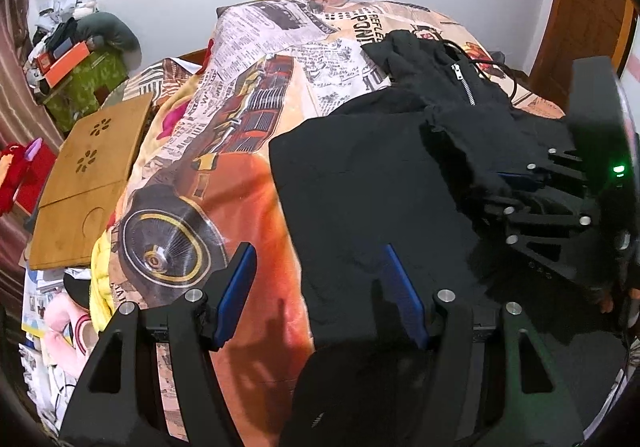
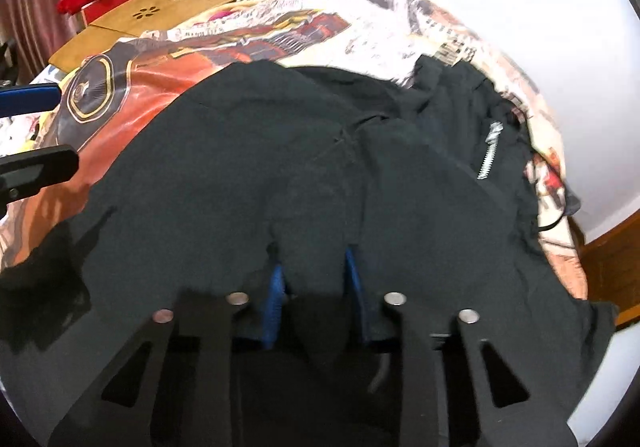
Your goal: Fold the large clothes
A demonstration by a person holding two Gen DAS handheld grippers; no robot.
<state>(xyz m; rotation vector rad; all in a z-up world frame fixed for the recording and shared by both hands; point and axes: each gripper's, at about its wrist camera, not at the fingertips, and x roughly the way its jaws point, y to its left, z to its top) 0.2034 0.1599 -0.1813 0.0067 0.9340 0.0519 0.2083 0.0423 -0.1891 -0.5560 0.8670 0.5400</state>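
I am looking at a bed point(image 1: 240, 175) against a white wall, covered with a blanket printed with newspaper text and a vintage car. On its right half lies a black zip-up garment point(image 1: 360, 187), spread flat, its long axis running from near me toward the wall, with the collar and silver zipper point(image 1: 464, 83) at the far end. My left tool point(image 1: 316, 287) hovers low over the garment's near left edge, its blue-padded fingers spread wide and gripping nothing. My right tool point(image 2: 316, 275) comes in from the right, angled toward the middle, its fingers clamped on a bunched fold of the black fabric. A wooden lap tray point(image 1: 86, 183) sits at the bed's left.
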